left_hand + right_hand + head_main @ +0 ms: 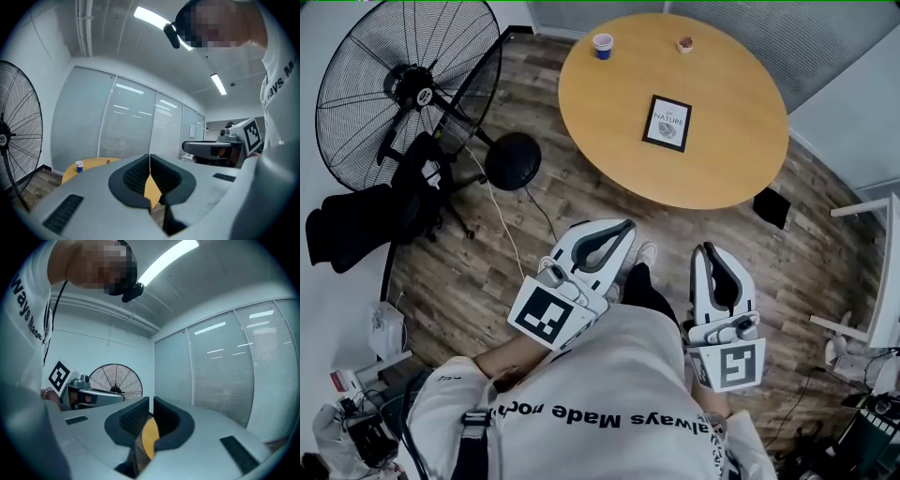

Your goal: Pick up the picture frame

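Note:
The picture frame, black-edged with a white print, lies flat near the middle of the round wooden table. Both grippers are held close to the person's body over the floor, well short of the table. My left gripper points toward the table's near edge; its jaws meet at the tips with nothing between them. To its right, my right gripper has its jaws nearly touching and also holds nothing. The frame does not show in either gripper view.
A blue paper cup and a small brown object stand at the table's far edge. A large floor fan with a round base and cable stands left. A black chair is lower left; white furniture is right.

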Available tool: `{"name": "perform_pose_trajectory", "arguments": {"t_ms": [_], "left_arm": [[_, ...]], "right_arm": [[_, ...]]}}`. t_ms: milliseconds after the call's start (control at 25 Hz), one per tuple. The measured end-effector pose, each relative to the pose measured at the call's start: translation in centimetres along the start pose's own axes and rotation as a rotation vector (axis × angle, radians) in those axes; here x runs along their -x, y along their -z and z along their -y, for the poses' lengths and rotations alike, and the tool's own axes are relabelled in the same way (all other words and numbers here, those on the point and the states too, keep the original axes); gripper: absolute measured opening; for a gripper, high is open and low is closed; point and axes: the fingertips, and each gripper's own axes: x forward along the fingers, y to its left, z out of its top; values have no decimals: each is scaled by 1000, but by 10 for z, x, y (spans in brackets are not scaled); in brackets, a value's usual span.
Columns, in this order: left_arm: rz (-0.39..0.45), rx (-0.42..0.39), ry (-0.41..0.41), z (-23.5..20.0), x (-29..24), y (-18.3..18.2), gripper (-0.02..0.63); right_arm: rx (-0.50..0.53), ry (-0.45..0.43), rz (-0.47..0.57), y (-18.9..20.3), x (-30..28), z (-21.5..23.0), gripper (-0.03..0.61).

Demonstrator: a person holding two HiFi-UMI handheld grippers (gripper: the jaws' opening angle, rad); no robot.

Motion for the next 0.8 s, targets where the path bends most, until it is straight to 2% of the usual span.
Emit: {"name": "perform_pose_trajectory", "arguments": {"t_ms": [800], "left_arm": [[4, 0, -28, -30, -140, -25, 29]], "right_arm": [[-10, -8, 5, -8, -67, 131, 49]]}}
